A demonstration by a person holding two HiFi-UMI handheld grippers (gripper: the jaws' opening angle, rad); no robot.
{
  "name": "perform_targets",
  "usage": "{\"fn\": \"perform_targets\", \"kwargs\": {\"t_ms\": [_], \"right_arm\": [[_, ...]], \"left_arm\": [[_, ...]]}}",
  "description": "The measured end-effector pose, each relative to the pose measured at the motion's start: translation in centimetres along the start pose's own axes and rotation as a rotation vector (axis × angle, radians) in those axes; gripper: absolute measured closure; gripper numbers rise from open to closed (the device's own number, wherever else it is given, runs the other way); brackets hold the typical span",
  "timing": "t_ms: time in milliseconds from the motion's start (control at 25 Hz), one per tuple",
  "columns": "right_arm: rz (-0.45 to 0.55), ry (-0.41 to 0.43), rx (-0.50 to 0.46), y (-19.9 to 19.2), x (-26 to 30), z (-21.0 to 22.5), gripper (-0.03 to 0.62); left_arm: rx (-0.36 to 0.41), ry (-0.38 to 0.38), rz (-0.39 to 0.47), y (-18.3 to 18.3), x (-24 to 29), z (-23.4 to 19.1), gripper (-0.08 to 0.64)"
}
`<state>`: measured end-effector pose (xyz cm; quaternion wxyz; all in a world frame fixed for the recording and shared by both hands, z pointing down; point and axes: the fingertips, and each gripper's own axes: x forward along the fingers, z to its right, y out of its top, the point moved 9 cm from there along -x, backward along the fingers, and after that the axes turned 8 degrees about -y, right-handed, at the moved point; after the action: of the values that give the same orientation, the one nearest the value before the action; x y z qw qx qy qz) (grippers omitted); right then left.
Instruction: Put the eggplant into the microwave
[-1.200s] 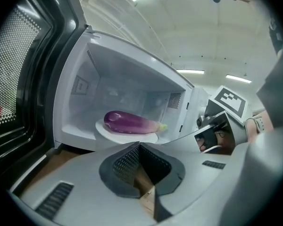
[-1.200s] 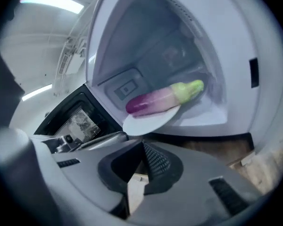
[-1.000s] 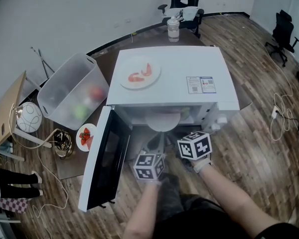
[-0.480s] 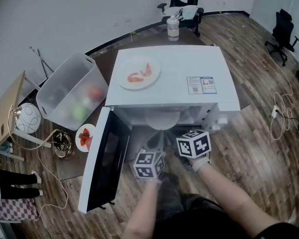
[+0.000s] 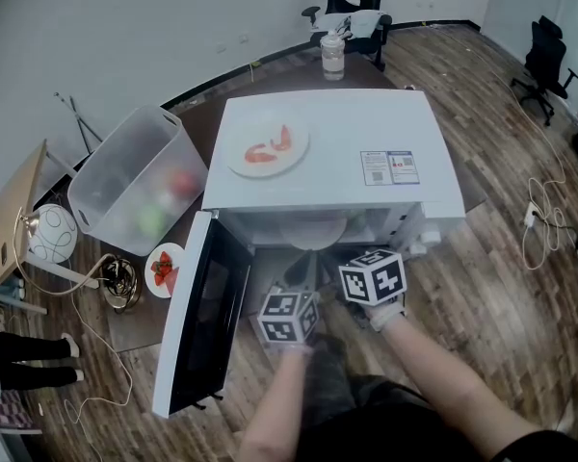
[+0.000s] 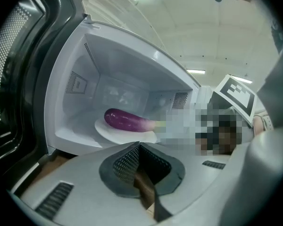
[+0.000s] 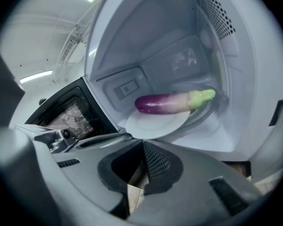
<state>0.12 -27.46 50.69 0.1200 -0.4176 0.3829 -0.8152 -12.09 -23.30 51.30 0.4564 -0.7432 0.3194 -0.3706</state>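
A purple eggplant (image 6: 127, 120) (image 7: 167, 102) with a green stem end lies on a white plate (image 6: 125, 135) (image 7: 155, 125) inside the white microwave (image 5: 337, 152). The microwave's door (image 5: 197, 316) hangs wide open to the left. In the head view the plate's rim (image 5: 313, 231) shows in the cavity, but the eggplant does not. Both grippers hover side by side just outside the opening. The left gripper (image 5: 302, 279) (image 6: 140, 147) is shut with nothing in it. To its right, the right gripper (image 5: 344, 260) (image 7: 142, 145) is shut too and holds nothing. Neither touches the eggplant.
On the microwave's top sits a plate of red food (image 5: 267, 144). Left of the microwave stand a clear plastic bin (image 5: 140, 176) and a small dish of strawberries (image 5: 164, 266). A bottle (image 5: 334, 54) stands behind. Office chairs and cables (image 5: 544, 229) are on the wooden floor.
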Motion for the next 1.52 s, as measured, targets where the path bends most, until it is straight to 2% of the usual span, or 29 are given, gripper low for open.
{"fn": "perform_targets", "kwargs": {"t_ms": [1520], "right_arm": [[0.035,-0.003,0.037,2.5,1.7,0.8,0.592]], "left_arm": [[-0.006,0.0,-0.017,1.4,2.8,-2.0,0.56]]}}
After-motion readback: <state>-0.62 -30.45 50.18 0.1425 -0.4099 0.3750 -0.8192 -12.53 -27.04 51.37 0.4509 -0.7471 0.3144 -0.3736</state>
